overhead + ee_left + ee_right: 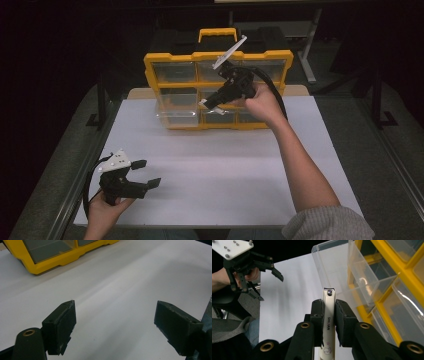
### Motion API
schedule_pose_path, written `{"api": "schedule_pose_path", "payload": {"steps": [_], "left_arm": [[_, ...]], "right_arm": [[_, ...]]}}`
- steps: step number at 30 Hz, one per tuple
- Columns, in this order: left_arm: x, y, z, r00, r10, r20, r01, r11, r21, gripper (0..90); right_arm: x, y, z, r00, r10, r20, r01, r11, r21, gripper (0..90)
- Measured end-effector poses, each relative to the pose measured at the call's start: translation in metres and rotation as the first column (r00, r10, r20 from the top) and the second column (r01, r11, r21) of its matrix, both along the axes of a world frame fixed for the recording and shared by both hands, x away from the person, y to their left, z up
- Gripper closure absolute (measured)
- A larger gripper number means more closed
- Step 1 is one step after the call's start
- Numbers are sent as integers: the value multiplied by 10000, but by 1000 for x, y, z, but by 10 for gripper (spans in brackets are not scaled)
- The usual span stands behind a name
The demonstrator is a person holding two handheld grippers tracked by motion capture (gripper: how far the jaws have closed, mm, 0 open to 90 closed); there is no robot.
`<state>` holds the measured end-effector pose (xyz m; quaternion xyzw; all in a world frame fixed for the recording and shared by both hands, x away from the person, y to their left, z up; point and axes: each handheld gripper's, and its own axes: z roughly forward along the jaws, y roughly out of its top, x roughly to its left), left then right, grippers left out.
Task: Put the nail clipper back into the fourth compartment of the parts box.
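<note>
Jaws clamped flat around nail clipper (328, 315)

- Left gripper (148, 173): matte black plastic frame with two thick, block-shaped jaws; a pale grey three-cornered plate dotted with small screws sits on top.
- A black cable (89, 187) loops out from the left gripper's body.
- Seen up close in the left gripper view, each jaw ends in a dark rectangular pad (61, 325) with scuffed edges; a brass-coloured ring marks the pivot.
- Right gripper (206, 103): same black build, with a grey three-cornered plate and a thick black cable curving behind it.
- In the right gripper view, brass-ringed pivots line its black linkages.
- The person's right arm wears a light grey ribbed knit sleeve (327, 225), pushed up.
</note>
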<state>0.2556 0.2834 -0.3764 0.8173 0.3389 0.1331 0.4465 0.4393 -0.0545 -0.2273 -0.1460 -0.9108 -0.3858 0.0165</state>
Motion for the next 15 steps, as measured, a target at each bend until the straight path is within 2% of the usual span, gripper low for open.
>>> {"api": "schedule_pose_path", "payload": {"steps": [15], "left_arm": [[0,-2,0,10000,-3,-58,2,10000,-98,174]], "right_arm": [[10,28,16,9995,266,155,-265,9996,-61,760]]}}
